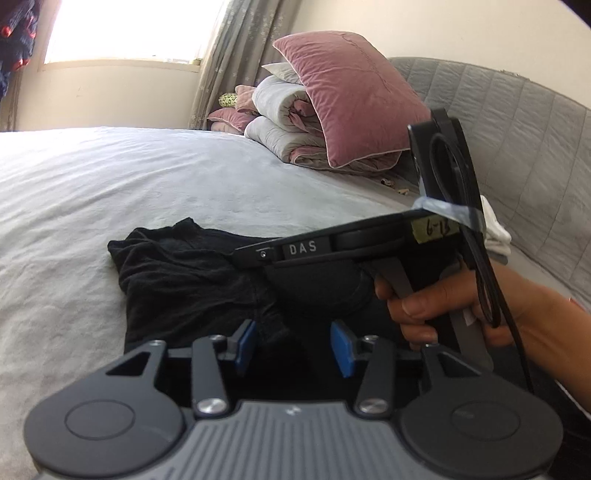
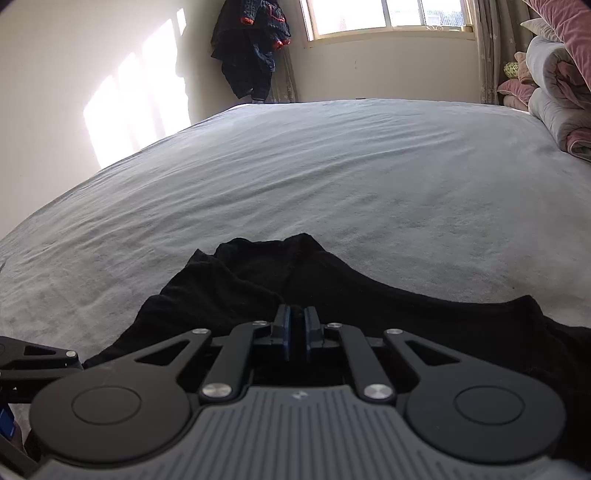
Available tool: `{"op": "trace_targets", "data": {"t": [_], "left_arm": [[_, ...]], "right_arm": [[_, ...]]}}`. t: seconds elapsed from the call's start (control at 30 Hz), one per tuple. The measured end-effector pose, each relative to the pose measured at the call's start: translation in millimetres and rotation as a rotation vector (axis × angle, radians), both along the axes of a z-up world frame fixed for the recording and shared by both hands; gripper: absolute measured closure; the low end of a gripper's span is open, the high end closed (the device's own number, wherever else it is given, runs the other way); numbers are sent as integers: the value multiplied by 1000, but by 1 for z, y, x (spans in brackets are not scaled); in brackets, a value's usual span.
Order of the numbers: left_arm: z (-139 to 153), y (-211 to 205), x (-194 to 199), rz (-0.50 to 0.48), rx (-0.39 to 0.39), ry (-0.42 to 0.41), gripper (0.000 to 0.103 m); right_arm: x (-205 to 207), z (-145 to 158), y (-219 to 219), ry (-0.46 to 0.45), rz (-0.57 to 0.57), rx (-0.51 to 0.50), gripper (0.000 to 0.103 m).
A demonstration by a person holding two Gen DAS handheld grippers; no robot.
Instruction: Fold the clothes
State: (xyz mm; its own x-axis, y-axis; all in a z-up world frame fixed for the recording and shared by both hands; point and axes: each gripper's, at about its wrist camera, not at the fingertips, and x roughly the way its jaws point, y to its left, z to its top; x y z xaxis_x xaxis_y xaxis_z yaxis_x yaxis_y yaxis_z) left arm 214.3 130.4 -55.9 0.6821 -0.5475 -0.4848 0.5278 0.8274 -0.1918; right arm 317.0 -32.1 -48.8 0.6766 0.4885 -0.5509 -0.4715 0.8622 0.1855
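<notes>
The right claw [image 2: 295, 334] hides whatever black garment [image 2: 258, 288] fold it pinches.

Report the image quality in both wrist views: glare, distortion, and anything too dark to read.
Left wrist view: the window is blown out to white; fisheye bends the bed edge; the black garment shows faint folds. Right wrist view: sun patches on the wall glare; the garment is near featureless black, so what the right gripper pinches is unreadable.

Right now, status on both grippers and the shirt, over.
Left gripper open over black shirt. Right gripper shut, apparently pinching cloth. Shirt crumpled on bed. Nothing blocking.
</notes>
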Motion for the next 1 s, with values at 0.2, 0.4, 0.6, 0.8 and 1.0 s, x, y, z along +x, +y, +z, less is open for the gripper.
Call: {"op": "trace_targets", "data": {"t": [0.2, 0.4, 0.6, 0.8, 1.0], "left_arm": [[1, -9, 0, 48, 88, -19, 96], [17, 3, -10, 34, -29, -71, 97], [8, -7, -5, -37, 12, 16, 90], [18, 26, -6, 58, -156, -16, 63], [10, 64, 11, 339, -229, 79, 62]], "right_arm": [[-5, 6, -4, -15, -10, 18, 98], [-18, 26, -11, -74, -36, 29, 98], [-23, 22, -17, -57, -89, -93, 98], [-21, 6, -39, 26, -143, -47, 65], [-33, 19, -61, 29, -154, 19, 51]]}}
